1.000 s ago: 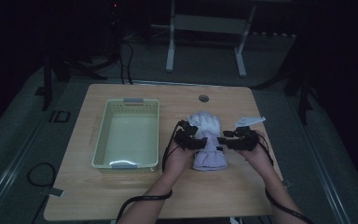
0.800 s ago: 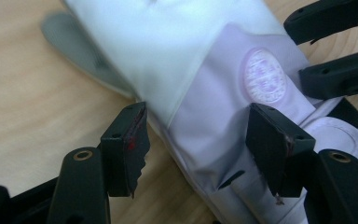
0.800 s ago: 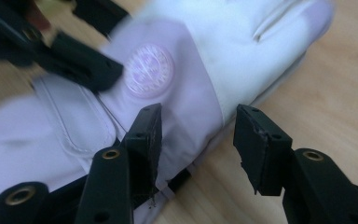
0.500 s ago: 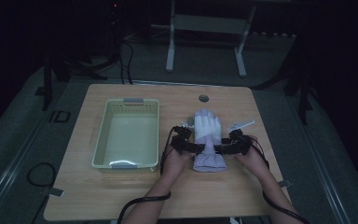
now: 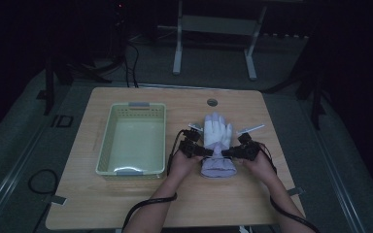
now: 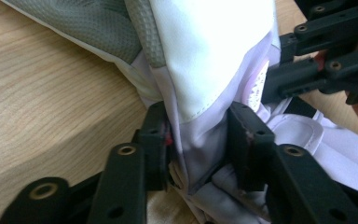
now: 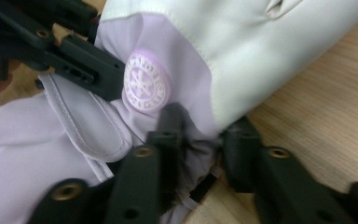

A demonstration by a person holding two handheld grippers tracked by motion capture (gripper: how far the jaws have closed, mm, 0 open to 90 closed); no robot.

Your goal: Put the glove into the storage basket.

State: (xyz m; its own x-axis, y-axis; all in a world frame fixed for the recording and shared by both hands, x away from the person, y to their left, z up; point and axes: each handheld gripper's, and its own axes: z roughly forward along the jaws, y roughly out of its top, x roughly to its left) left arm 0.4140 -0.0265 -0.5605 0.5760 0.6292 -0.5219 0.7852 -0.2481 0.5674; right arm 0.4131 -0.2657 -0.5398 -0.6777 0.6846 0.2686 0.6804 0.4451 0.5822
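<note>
Glove: a white and pale lilac glove (image 5: 216,141) lies flat on the desk (image 5: 141,208), right of the middle, fingers pointing to the far edge and cuff toward the person.
Glove detail: in the right gripper view a round embossed badge (image 7: 144,87) sits on the lilac wrist part; in the left gripper view a grey mesh patch (image 6: 93,23) shows on the far side of the glove.
Left claw (image 5: 205,152): at the left side of the glove's wrist; its jaws have just been closing, and in the left gripper view (image 6: 198,140) they pinch a gathered fold of the lilac cloth between them.
Right claw (image 5: 227,153): at the right side of the wrist, facing the left one across the glove; its jaws have just been closing too, and in the right gripper view (image 7: 205,133) they squeeze a bunched fold of lilac cloth at the edge of the glove.
Hands: the person's forearms come in from the near edge, one on each side of the cuff.
Basket: a pale green basket (image 5: 106,145) stands on the left half of the desk, just beside the left hand, apart from the glove.
Desk hole: a small round opening (image 5: 212,102) lies near the far edge, beyond the glove's fingertips.
</note>
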